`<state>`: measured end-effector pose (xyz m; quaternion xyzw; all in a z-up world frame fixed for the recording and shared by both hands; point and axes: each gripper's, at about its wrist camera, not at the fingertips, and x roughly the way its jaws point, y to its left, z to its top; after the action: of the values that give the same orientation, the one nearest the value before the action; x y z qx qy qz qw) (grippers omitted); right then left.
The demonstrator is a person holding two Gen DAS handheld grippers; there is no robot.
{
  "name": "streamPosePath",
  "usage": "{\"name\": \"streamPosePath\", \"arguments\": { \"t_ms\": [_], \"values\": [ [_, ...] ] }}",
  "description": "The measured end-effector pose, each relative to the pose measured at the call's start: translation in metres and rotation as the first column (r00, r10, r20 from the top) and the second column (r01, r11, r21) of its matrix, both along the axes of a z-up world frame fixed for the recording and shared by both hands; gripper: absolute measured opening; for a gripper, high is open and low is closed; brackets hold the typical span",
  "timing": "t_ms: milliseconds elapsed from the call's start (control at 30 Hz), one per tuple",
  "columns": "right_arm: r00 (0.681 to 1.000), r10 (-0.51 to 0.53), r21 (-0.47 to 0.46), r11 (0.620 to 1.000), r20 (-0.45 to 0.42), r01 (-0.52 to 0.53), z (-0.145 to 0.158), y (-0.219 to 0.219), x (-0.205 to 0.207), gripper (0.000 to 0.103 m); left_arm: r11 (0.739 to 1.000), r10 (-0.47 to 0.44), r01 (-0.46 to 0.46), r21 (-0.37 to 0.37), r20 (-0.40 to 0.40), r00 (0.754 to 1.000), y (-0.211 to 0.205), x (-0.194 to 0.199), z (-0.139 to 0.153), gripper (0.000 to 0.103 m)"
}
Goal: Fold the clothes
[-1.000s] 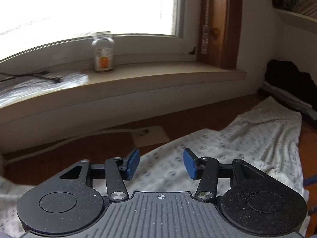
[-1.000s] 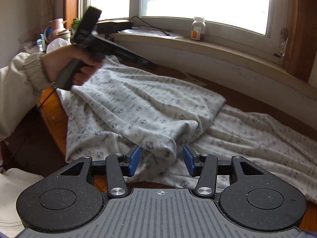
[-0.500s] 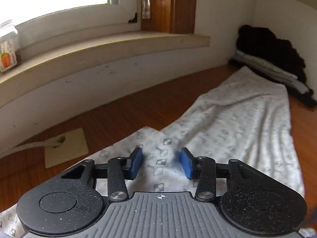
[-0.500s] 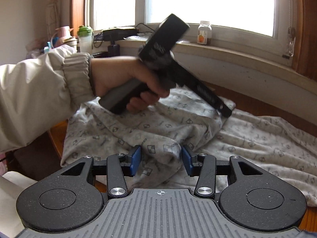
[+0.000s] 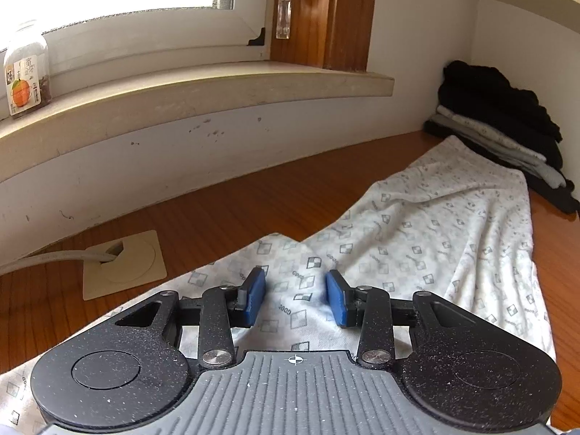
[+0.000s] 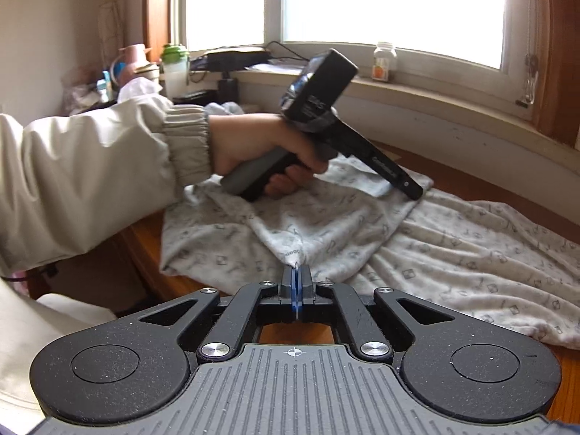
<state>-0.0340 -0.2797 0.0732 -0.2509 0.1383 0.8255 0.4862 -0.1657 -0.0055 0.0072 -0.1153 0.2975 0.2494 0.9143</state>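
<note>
Thin printed garment (image 6: 362, 239) lies spread on the table (image 5: 253, 203); right gripper (image 6: 296, 282) fingers are clamped on only a tiny near-edge pinch, so it could slip when lifted. Left gripper (image 5: 294, 299) fingers are closing over flat cloth w/o gripping it yet, so they may catch one layer or nothing.

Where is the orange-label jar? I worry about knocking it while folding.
The jar stands on the windowsill, at the far left of the left wrist view, apart from the patterned garment; the right wrist view shows it upper right.

wooden table (image 5: 253, 203) under patterned garment (image 5: 435, 224)
</note>
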Motion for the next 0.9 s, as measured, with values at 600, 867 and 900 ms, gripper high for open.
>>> {"name": "streamPosePath", "arguments": {
  "t_ms": [600,867,900],
  "values": [
    [0.997,-0.043,-0.011,0.999,0.059,0.044,-0.017,-0.023,0.004,0.003,0.993,0.069,-0.07,0.092,0.017,0.997,-0.008,0.012,0.013,0.004],
    [0.993,-0.11,0.044,0.993,-0.036,0.111,-0.004,-0.027,0.023,0.013,0.994,0.065,-0.069,0.086,0.046,0.997,0.003,-0.01,0.022,0.059],
    [0.991,-0.119,0.055,0.991,-0.056,0.122,-0.002,-0.023,0.024,0.015,0.993,0.072,-0.075,0.094,0.036,0.997,0.005,-0.01,0.02,0.062]
  ]
}}
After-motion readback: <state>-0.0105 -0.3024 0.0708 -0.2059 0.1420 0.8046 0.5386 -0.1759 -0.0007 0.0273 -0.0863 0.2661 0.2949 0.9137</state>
